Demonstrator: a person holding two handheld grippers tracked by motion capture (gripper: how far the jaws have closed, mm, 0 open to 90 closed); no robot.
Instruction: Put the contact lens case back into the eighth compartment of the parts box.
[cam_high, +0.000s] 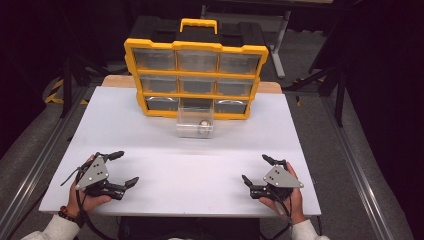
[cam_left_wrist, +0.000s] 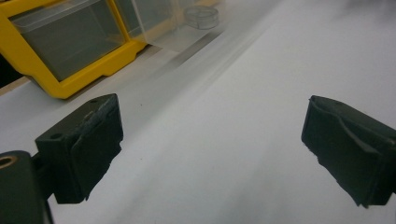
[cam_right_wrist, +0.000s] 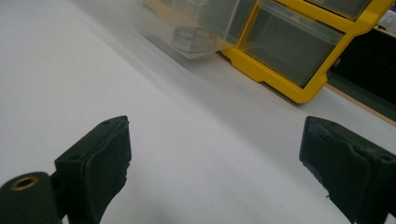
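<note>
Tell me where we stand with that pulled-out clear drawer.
Done: the clear drawer is out of the yellow organizer, bottom middle slot, with a small round part inside. In hand: nothing; left gripper and right gripper are open, on the table near the front edge. Left, probably: handling the part, sliding the drawer back.

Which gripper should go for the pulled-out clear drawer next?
Near even, slightly left: both the left gripper and right gripper rest open and empty, and the clear drawer with a small round thing sits just left of centre.
</note>
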